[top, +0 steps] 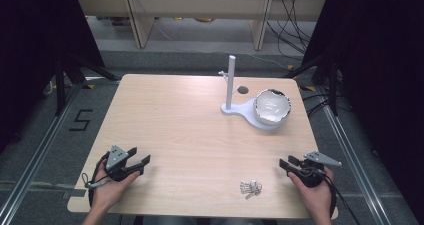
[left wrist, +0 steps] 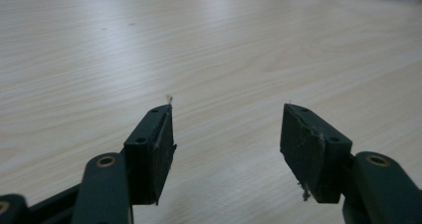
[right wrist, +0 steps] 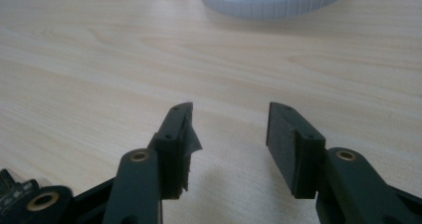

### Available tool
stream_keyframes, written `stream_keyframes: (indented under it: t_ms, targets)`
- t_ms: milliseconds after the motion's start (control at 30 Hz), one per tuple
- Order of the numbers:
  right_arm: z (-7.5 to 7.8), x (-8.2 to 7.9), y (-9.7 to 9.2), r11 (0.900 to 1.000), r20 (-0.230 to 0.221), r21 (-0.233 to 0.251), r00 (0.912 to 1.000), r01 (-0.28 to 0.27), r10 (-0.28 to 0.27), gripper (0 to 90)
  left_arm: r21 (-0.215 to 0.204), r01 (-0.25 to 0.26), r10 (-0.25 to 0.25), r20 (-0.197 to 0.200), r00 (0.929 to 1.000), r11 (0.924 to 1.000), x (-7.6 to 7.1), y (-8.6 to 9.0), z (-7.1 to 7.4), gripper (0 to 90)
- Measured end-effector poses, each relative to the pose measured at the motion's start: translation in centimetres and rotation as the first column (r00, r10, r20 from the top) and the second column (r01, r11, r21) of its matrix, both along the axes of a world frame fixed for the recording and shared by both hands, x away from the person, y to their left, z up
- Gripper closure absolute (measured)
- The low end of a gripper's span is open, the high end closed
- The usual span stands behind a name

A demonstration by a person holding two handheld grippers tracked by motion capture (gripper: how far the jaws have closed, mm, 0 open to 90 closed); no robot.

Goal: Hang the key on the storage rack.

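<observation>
The right gripper [top: 289,163] rests at the near right of the table [top: 190,125] with its jaws apart and nothing between them, and the left gripper [top: 141,157] sits likewise open and empty at the near left. A bunch of keys [top: 250,188] lies near the front edge, just left of the right gripper, so the work looks not yet begun; the next move probably calls for lowering the right jaws over the keys. Far right, a white stand [top: 237,107] with a post carries a bowl [top: 272,106], which looks empty.

Table [top: 190,130] middle open — stand [top: 231,85] far right.
</observation>
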State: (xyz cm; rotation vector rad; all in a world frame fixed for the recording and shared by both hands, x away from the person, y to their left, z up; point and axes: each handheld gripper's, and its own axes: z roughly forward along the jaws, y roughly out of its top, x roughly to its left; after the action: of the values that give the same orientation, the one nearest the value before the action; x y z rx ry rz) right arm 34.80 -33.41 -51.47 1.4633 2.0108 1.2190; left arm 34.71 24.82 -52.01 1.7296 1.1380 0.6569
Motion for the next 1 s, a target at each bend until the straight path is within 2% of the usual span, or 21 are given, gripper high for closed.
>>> stream_keyframes:
  t_ms: [133, 167, 200, 267, 300, 333, 367, 400, 433, 467, 600, 633, 667, 700, 733, 767, 833, 867, 900, 967, 1000]
  targets:
    - [0.5, 0.2, 0.2, 0.9992, -0.052, -0.019, 0.9981, -0.035, 0.034, 57.8, -0.026, -0.011, 0.011, 0.008, 0.9999, 0.9996, 0.1, 0.4, -0.2, 37.4]
    - [1.3, 0.2, 0.5, 0.9955, -0.111, -0.058, 0.9914, -0.075, 0.068, 60.5, -0.019, -0.007, 0.007, 0.008, 0.9999, 0.9998, 0.2, 0.4, -0.3, 37.1]
    - [1.8, -0.1, 0.9, 0.9954, -0.154, -0.04, 0.9848, -0.087, 0.08, 61.5, -0.019, -0.005, 0.006, 0.013, 0.9999, 0.9998, 0.2, 0.4, -0.3, 36.8]
    - [2.2, -0.1, 1.1, 0.9919, -0.189, -0.043, 0.976, -0.119, 0.109, 62.2, -0.021, -0.004, 0.004, 0.018, 0.9998, 0.9998, 0.1, 0.4, -0.3, 36.8]
    - [2.7, -0.2, 1.3, 0.9861, -0.225, -0.07, 0.9654, -0.151, 0.132, 63.2, -0.017, -0.006, 0.006, 0.019, 0.9998, 0.9998, 0.0, 0.4, -0.3, 36.8]
    - [3.3, 0.0, 1.3, 0.9621, -0.266, -0.1, 0.9385, -0.253, 0.219, 64.3, -0.021, -0.006, 0.007, 0.023, 0.9997, 0.9998, 0.0, 0.5, -0.3, 36.8]
    - [3.3, 0.0, 1.3, 0.9621, -0.266, -0.1, 0.9385, -0.253, 0.219, 64.3, -0.021, -0.006, 0.007, 0.023, 0.9997, 0.9998, 0.0, 0.5, -0.3, 36.8]
    - [4.0, -0.2, 1.9, 0.9481, -0.36, -0.102, 0.8995, -0.301, 0.247, 66.3, -0.017, -0.009, 0.01, 0.025, 0.9996, 0.9998, 0.0, 0.4, -0.3, 36.7]
    - [4.0, -0.2, 1.9, 0.9481, -0.36, -0.102, 0.8995, -0.301, 0.247, 66.3, -0.017, -0.009, 0.01, 0.025, 0.9996, 0.9998, 0.0, 0.4, -0.3, 36.7]
    - [4.1, 0.0, 2.4, 0.919, -0.391, -0.112, 0.8668, -0.378, 0.309, 66.4, 0.0, -0.002, 0.002, 0.029, 0.9996, 1.0, -0.1, 0.3, -0.3, 36.7]
    - [4.6, 0.0, 3.8, 0.897, -0.459, -0.15, 0.8328, -0.416, 0.31, 67.4, 0.025, 0.003, -0.004, 0.031, 0.9995, 0.9997, -0.2, 0.0, -0.3, 36.9]
    - [4.6, 0.0, 3.8, 0.897, -0.459, -0.15, 0.8328, -0.416, 0.31, 67.4, 0.025, 0.003, -0.004, 0.031, 0.9995, 0.9997, -0.2, 0.0, -0.3, 36.9]
    - [4.8, -0.2, 4.3, 0.9032, -0.493, -0.124, 0.8154, -0.411, 0.303, 67.5, 0.026, 0.002, -0.003, 0.033, 0.9995, 0.9997, -0.1, 0.0, -0.3, 36.9]
    - [4.8, 0.1, 4.4, 0.8789, -0.483, -0.143, 0.8075, -0.455, 0.339, 67.6, 0.024, 0.002, -0.003, 0.032, 0.9995, 0.9997, -0.1, 0.0, -0.3, 36.9]
    - [4.9, 0.4, 4.9, 0.8583, -0.504, -0.149, 0.7846, -0.491, 0.361, 68.2, 0.03, -0.002, 0.001, 0.024, 0.9997, 0.9996, -0.1, 0.0, -0.3, 36.9]
    - [4.9, 0.4, 4.9, 0.8583, -0.504, -0.149, 0.7846, -0.491, 0.361, 68.2, 0.03, -0.002, 0.001, 0.024, 0.9997, 0.9996, -0.1, 0.0, -0.3, 36.9]
    - [4.8, 0.7, 5.5, 0.8431, -0.527, -0.139, 0.7596, -0.52, 0.381, 69.6, 0.028, -0.004, 0.003, 0.021, 0.9998, 0.9996, 0.0, 0.0, -0.3, 36.9]
    - [4.7, 1.1, 5.9, 0.8239, -0.545, -0.125, 0.7319, -0.553, 0.408, 70.7, 0.025, -0.005, 0.005, 0.021, 0.9998, 0.9997, 0.0, 0.0, -0.3, 36.8]
    - [4.7, 1.1, 5.9, 0.8239, -0.545, -0.125, 0.7319, -0.553, 0.408, 70.7, 0.025, -0.006, 0.006, 0.021, 0.9998, 0.9997, 0.0, 0.0, -0.3, 36.8]
    - [4.6, 1.5, 6.4, 0.8032, -0.559, -0.128, 0.7114, -0.582, 0.427, 71.4, 0.027, -0.005, 0.005, 0.021, 0.9998, 0.9996, -0.1, 0.0, -0.3, 36.8]
    - [4.6, 1.7, 6.9, 0.7936, -0.585, -0.131, 0.6926, -0.594, 0.423, 71.5, 0.029, -0.001, 0.001, 0.019, 0.9998, 0.9996, -0.1, 0.0, -0.3, 36.8]
